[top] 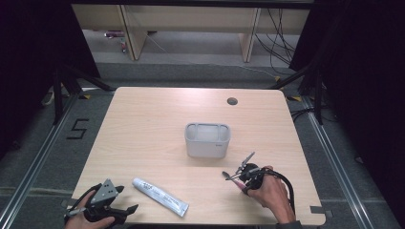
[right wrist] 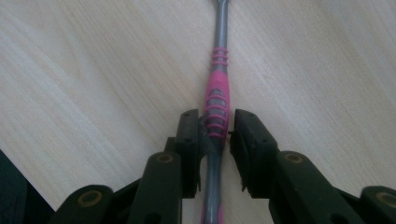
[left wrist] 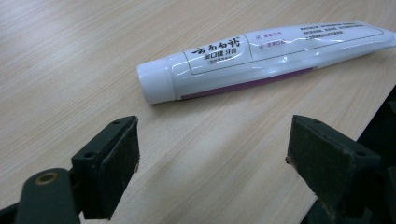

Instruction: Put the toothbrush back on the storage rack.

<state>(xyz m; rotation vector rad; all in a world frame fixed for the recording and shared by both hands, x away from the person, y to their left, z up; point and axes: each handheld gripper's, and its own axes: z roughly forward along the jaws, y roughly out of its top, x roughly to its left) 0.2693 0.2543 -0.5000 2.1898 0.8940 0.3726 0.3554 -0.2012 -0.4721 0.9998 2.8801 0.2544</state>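
Right gripper point(right wrist: 217, 133) clamped on toothbrush point(right wrist: 217, 100): pink grip, grey ribs, slim grey neck, lying on table point(right wrist: 93, 70).

1. Between our right gripper's point(right wrist: 217, 128) black jaws we see a toothbrush point(right wrist: 217, 100), pink with grey ribbed bands and a grey neck.
2. Ahead of our left gripper's point(left wrist: 212, 158) black jaws lies a white toothpaste tube point(left wrist: 261, 58) with black lettering and a purple stripe.
3. Beyond both sits a pale grey holder point(top: 207, 140) on the light wood-grain table point(top: 143, 124).
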